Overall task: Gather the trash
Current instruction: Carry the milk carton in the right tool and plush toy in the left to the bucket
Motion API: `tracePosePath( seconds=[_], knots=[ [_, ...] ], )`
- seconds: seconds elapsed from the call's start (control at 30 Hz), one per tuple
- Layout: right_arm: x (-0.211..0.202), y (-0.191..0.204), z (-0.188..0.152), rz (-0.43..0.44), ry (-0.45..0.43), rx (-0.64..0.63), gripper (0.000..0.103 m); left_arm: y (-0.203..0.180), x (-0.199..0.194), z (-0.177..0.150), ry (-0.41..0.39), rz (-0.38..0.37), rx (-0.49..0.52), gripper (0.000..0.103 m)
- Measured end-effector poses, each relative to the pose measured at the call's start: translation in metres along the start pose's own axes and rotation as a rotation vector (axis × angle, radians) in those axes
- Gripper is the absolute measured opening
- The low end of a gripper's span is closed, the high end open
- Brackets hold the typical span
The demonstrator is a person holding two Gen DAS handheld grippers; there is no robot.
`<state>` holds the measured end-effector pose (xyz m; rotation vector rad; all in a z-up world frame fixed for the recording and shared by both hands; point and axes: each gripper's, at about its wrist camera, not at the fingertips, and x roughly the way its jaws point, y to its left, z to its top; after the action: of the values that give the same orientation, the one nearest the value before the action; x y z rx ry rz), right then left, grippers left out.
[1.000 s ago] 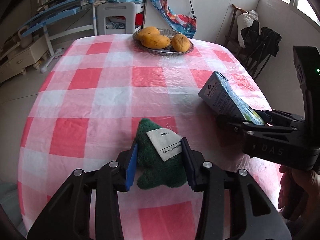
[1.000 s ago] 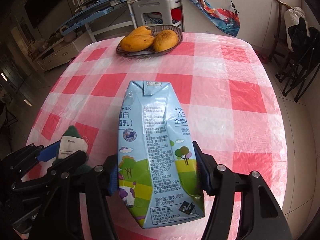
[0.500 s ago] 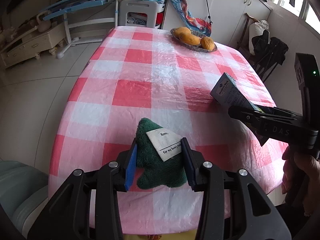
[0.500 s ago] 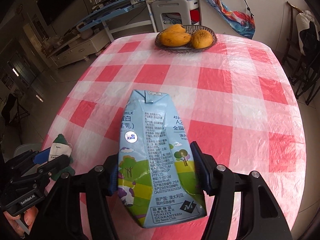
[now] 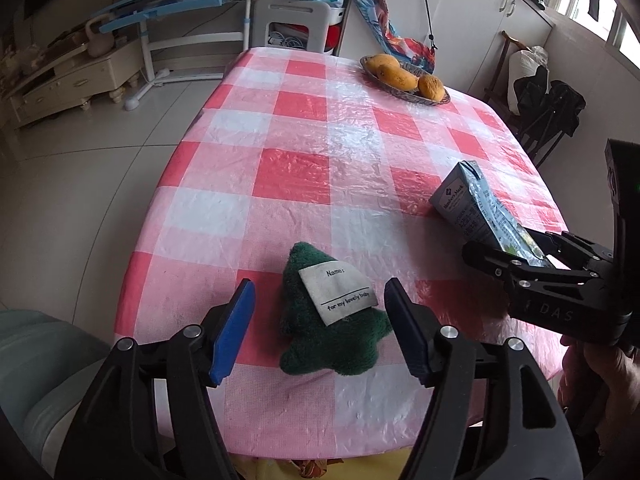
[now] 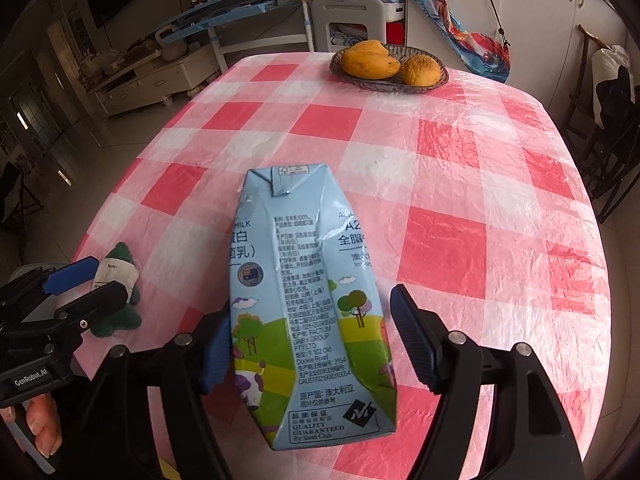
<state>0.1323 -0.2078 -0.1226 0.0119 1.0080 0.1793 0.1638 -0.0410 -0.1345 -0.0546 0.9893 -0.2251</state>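
Right now each gripper has its own piece of trash between its jaws, and both sets of jaws are opening. The left gripper (image 5: 320, 316) is spread wide around the green plush scrap (image 5: 334, 328), with clear gaps on both sides, so neither blue pad touches it; the scrap sits near the near edge of the surface (image 5: 320, 140), toward its left corner, its white label facing up. The right gripper (image 6: 308, 344) straddles the crushed milk carton (image 6: 308, 300), whose long axis runs straight out along the fingers, top end pointing toward the far edge. The left pad seems to meet the carton's side while the right pad stands just off it, so the hold looks like it is letting go.

Only the left wrist view shows that the carton tilts up off the surface, raised at its far end. The right wrist view instead shows the carton's printed face, and the plush well apart to its left. A dish of mangoes (image 6: 390, 66) sits at the far edge, clear of both.
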Motion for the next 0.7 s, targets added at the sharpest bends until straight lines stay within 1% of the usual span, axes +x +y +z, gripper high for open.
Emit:
tracePosePath(
  seconds=[0.07,0.1,0.13,0.17,0.2,0.33,0.43,0.53,0.7],
  knots=[
    [0.000,0.005,-0.002,-0.017,-0.006,-0.024,0.070,-0.007,0.000,-0.001,-0.004,0.013,0.032,0.064],
    [0.001,0.008,-0.002,-0.024,-0.006,-0.037,0.067,-0.011,0.001,-0.002,-0.004,0.018,0.053,0.062],
    [0.002,0.010,-0.003,-0.021,-0.004,-0.046,0.062,-0.015,0.002,-0.002,-0.005,0.018,0.074,0.048],
    [0.003,0.011,-0.003,-0.018,-0.001,-0.048,0.060,-0.019,0.003,-0.004,0.002,0.019,0.101,0.040],
    [0.003,0.012,-0.004,-0.013,-0.004,-0.049,0.060,-0.023,0.002,-0.005,0.000,0.020,0.123,0.038],
    [-0.002,0.010,-0.004,0.050,-0.023,-0.006,0.060,-0.035,-0.015,-0.006,-0.069,0.035,0.176,0.037],
    [-0.011,0.003,-0.006,0.124,-0.054,0.081,0.060,-0.037,-0.030,-0.006,-0.116,0.028,0.172,0.037],
    [-0.020,-0.001,-0.010,0.191,-0.085,0.148,0.060,-0.037,-0.043,-0.008,-0.147,0.007,0.156,0.037],
    [-0.032,0.004,-0.021,0.251,-0.123,0.198,0.060,-0.041,-0.063,-0.017,-0.196,0.004,0.167,0.037]
  ],
)
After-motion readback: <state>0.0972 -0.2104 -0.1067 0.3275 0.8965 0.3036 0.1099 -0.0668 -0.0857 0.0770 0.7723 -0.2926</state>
